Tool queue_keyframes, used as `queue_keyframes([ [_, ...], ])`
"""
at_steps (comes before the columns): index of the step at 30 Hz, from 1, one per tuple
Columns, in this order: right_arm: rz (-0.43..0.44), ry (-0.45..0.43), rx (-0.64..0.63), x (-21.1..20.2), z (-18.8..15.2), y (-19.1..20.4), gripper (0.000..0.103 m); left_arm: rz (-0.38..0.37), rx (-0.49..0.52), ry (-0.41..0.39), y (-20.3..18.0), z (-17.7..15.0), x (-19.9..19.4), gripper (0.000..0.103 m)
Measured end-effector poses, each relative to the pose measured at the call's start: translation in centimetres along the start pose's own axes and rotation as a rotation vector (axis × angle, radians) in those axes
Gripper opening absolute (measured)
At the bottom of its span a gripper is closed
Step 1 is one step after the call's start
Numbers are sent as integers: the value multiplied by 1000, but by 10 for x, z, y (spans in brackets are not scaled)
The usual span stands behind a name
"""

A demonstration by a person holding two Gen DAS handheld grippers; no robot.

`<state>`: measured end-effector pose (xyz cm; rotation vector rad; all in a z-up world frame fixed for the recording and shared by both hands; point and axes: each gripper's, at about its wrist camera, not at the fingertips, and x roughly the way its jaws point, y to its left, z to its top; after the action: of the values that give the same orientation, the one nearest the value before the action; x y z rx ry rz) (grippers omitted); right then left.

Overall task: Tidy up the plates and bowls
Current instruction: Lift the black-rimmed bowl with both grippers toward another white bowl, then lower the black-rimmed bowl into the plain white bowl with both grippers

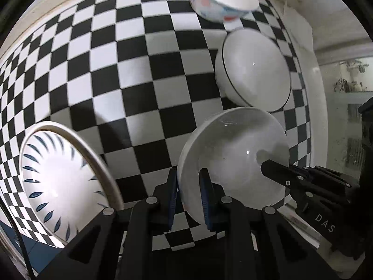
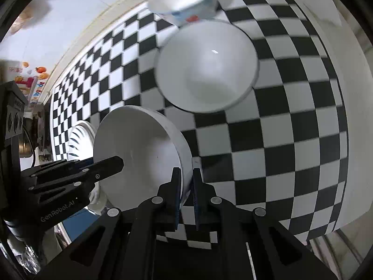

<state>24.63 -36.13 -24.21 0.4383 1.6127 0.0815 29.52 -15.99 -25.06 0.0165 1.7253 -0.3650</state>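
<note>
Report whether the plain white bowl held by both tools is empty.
Empty: the plain white bowl, pinched at opposite rims by left tool and right tool, shows a bare interior.

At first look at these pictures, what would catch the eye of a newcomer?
The black-and-white checkered cloth fills both views. At the centre, both claws, left claw and right claw, pinch opposite rims of one plain white bowl. Beyond it sits a second white bowl; a leaf-patterned dish lies at the left.

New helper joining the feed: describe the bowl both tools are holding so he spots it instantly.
On the checkered cloth, find the plain white bowl nearest the cameras, its rim pinched by the left tool and right tool. Unlike the black-rimmed bowl beyond, it has no trim or pattern.
</note>
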Motion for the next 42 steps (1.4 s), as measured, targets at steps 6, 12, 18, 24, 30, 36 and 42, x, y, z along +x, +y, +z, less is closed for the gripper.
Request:
queue_keyframes([
  [6, -5, 23, 40, 15, -7, -21, 11, 20, 27, 32, -10, -1, 21, 16],
  [12, -7, 40, 57, 24, -11, -28, 11, 34, 39, 52, -12, -6, 30, 16],
  [18, -8, 62, 64, 32, -13, -28, 10, 46, 46, 71, -15, -7, 42, 16],
  [24, -2, 78, 82, 38, -13, -31, 10, 50, 58, 78, -22, -5, 49, 18],
  [30, 46, 96, 116, 28, -10, -41, 13, 5, 15, 55, -10, -7, 23, 18],
  [36, 93, -11, 171, -21, 1, -61, 35, -20, -21, -74, -4, 20, -28, 31],
  [42, 158, -104, 237, -35, 43, -79, 47, -81, -55, -74, -9, 83, -18, 31],
])
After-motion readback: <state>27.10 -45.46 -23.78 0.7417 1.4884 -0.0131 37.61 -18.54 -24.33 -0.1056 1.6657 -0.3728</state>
